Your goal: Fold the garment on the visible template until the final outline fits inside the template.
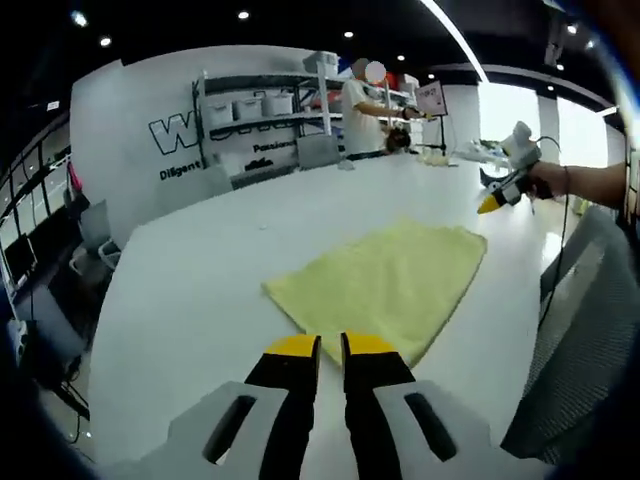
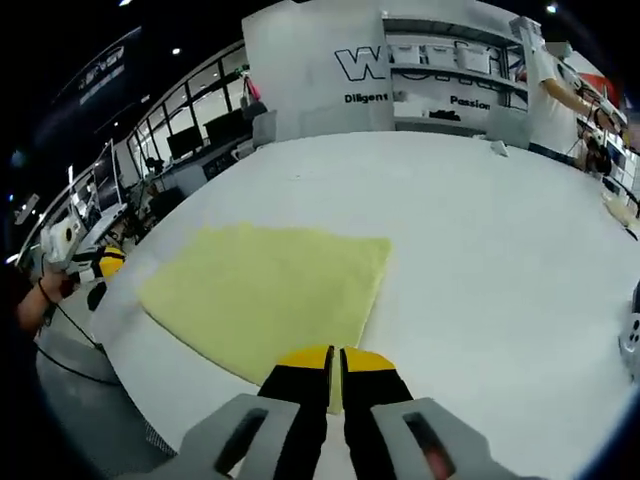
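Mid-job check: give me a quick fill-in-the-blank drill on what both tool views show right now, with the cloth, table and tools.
1. The cloth lying on the table is pale ____ in colour.
2. It rests flat on a ____ table.
3. The tips of the left tool and the right tool are yellow, with jaws nearly ____.
4. Behind the table, a person stands beside grey ____ holding bins.

Missing words: yellow; white; closed; shelves
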A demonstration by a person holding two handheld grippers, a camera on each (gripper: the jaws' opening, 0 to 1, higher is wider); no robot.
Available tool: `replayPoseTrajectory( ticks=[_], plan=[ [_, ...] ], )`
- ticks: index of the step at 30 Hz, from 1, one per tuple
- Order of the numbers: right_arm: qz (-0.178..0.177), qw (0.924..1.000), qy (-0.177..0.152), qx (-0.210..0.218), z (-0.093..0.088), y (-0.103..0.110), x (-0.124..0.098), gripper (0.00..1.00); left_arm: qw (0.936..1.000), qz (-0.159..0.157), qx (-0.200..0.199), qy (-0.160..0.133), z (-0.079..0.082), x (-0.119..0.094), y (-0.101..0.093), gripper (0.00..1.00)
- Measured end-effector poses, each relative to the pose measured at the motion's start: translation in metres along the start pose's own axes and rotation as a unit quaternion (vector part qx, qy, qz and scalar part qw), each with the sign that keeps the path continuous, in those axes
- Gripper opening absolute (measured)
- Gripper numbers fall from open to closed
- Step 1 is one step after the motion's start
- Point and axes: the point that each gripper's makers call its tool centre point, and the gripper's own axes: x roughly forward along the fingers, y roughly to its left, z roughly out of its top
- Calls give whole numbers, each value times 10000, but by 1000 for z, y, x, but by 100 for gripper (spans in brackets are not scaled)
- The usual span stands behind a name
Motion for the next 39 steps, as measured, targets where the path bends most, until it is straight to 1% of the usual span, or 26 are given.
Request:
replayPoseTrajectory(
  ticks=[2,3,4,5,6,7,9,11,12,13,14,15,17,18,19,21,22,24,26,29,31,32,34,36,38,39],
  plan=[
    [5,9990,-252,356,8,7,1,0,9995,4,-150,-278,14,-2,-3,8],
    [14,9975,-382,593,13,10,1,1,9995,-16,-157,-279,16,-3,-6,10],
    [-115,9980,-388,493,14,7,1,5,9996,2,-145,-254,17,-3,-7,12],
    [-345,9977,-459,348,17,3,1,8,9994,112,-96,-316,21,-3,-7,16],
    [-399,9973,-513,354,19,4,1,12,9989,194,-116,-400,24,-4,-6,21],
    [-400,9968,-554,419,21,5,0,18,9979,313,-203,-529,28,-5,-3,26],
    [-508,9952,-630,541,21,1,0,28,9932,603,-683,-724,32,-8,4,38],
    [-647,9941,-672,548,20,-3,1,40,9910,800,-742,-772,32,-9,8,50],
    [-681,9934,-725,579,21,-4,2,46,9884,972,-852,-794,31,-10,12,59],
    [-677,9928,-762,630,21,-3,2,53,9877,1008,-886,-803,31,-10,13,67],
    [-696,9918,-784,731,20,-3,2,58,9859,1086,-954,-848,31,-10,14,74],
    [-703,9917,-780,741,18,-2,2,63,9846,1133,-994,-889,32,-9,15,83],
    [-765,9907,-794,793,16,-3,3,75,9828,1239,-1004,-935,32,-9,15,93],
    [-852,9897,-856,767,15,-4,2,80,9817,1306,-993,-971,33,-9,16,97],
    [-897,9893,-872,754,15,-5,1,88,9798,1392,-984,-1043,35,-10,17,99],
    [-963,9884,-949,692,16,-5,0,97,9778,1497,-972,-1096,37,-12,18,99],
    [-1018,9871,-1070,624,19,-7,-2,99,9765,1554,-952,-1148,38,-12,18,99],
    [-984,9842,-1324,650,26,-6,-5,99,9752,1618,-914,-1201,38,-12,19,99],
    [-990,9832,-1390,641,29,-7,-7,99,9754,1628,-844,-1223,37,-12,18,99],
    [-1012,9827,-1449,562,31,-8,-7,99,9760,1574,-931,-1186,33,-9,19,99],
    [-1025,9826,-1451,550,30,-9,-6,99,9755,1591,-923,-1204,36,-8,21,99],
    [-1060,9819,-1480,520,31,-10,-6,99,9747,1607,-865,-1289,40,-8,22,99],
    [-1085,9824,-1444,484,29,-10,-4,99,9737,1614,-877,-1344,43,-7,23,99],
    [-1103,9826,-1419,457,28,-11,-3,99,9737,1578,-913,-1368,44,-5,23,99],
    [-1126,9820,-1453,425,30,-13,-3,99,9747,1580,-896,-1301,41,-4,23,99],
    [-1204,9811,-1491,276,34,-15,-3,99,9745,1569,-896,-1331,42,-4,23,99]
  ],
)
